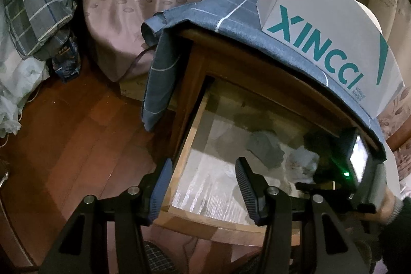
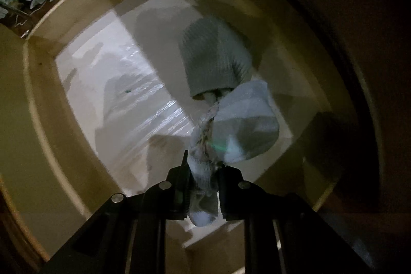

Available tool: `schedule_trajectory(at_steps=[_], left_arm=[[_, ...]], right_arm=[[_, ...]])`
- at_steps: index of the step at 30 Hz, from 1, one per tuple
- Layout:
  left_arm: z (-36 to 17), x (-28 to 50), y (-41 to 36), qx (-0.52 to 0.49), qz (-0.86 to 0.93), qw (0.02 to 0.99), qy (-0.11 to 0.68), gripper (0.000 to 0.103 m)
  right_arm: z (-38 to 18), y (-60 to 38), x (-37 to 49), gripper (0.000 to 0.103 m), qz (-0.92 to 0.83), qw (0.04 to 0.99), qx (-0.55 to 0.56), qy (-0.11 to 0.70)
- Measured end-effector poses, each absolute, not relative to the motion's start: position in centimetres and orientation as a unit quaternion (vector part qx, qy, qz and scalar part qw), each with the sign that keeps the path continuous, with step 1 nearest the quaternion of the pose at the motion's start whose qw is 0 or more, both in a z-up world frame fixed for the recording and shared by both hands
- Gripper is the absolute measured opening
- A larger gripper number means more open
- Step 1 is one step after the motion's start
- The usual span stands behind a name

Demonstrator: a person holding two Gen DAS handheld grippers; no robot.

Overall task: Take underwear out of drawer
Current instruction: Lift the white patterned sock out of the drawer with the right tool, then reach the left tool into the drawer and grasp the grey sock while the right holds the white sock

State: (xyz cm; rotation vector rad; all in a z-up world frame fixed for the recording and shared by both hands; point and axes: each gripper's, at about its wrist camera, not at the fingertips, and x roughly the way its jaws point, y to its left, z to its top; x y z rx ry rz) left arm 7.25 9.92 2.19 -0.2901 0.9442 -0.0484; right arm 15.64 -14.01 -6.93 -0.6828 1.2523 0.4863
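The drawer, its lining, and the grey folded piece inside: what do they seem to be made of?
Drawer: pale unfinished wood, probably pine; knots and grain show. Lining: glossy film or paper, likely plastic; it wrinkles and reflects light. Grey folded piece: ribbed knit fabric, matte. The pale garment pinched in the right gripper looks like soft knit cloth.

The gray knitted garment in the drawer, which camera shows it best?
The right wrist view: the gray knitted garment lies large and central on the drawer floor, ribbing visible. The left wrist view shows it only small and dim, beyond the open left gripper.
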Motion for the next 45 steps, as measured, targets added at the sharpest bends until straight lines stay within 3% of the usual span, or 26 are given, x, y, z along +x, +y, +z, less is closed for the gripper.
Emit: schedule_trajectory(at_steps=[6, 28, 39, 45], left_arm=[[2.1, 7.3, 9.3, -0.122, -0.021, 0.880, 0.459, 0.053], [1.6, 7.9, 7.8, -0.058, -0.005, 0.875, 0.480, 0.053], [1.5, 10.5, 3.7, 0.058, -0.051, 0.880, 0.469, 0.053], [0.1, 12.3, 1.0, 0.123, -0.090, 0.870, 0.469, 0.053]], right_arm=[[-6.6, -13.7, 17.3, 0.015, 0.205, 0.752, -0.283, 0.559], [-4.1, -21.6, 12.9, 0.016, 0.136, 0.819, -0.012, 0.557], [-4.4, -22.1, 13.9, 0.016, 0.121, 0.830, 0.074, 0.540], [-5.1, -21.6, 14.3, 0.016, 0.113, 0.841, 0.063, 0.525]])
